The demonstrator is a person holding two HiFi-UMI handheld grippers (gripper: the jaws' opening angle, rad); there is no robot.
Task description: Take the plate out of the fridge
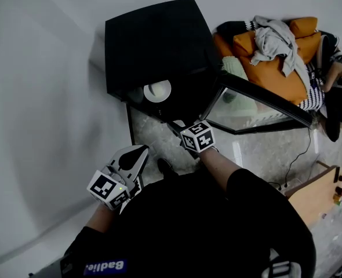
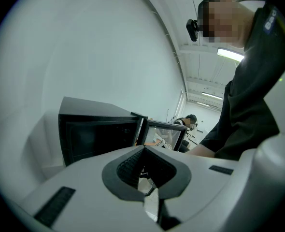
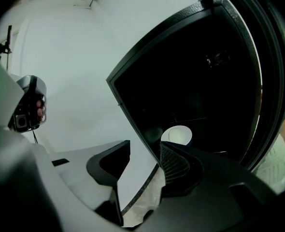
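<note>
The head view looks down on a black fridge (image 1: 153, 45) standing on the pale marbled floor (image 1: 153, 135) against a white wall, with its glass door (image 1: 258, 109) swung wide to the right. The white plate (image 1: 157, 90) sits inside, near the front of the dark compartment and towards its left side. The right tongs (image 1: 174, 124) reach to the fridge's lower front edge, just short of the plate. The left tongs (image 1: 137, 153) hang back above the floor, well apart from the fridge. Only this view takes in the orange sofa (image 1: 269, 68) behind the door, heaped with grey clothing (image 1: 272, 39). The right gripper view alone settles the right tongs (image 3: 145, 151): they are released, the jaws standing wide with only the fridge's (image 3: 205, 81) frame edge and a strip of floor seen through the gap. The plate (image 3: 177, 135) lies beyond them, just past the tip of the right-hand jaw, and nothing is grasped. The left gripper view shows the left tongs (image 2: 143, 151) clenched tip to tip on nothing. It also shows the fridge (image 2: 96, 129) from the side at a distance, with its door (image 2: 164, 134) ajar. From that angle the interior is plain black and the plate cannot be made out.
</note>
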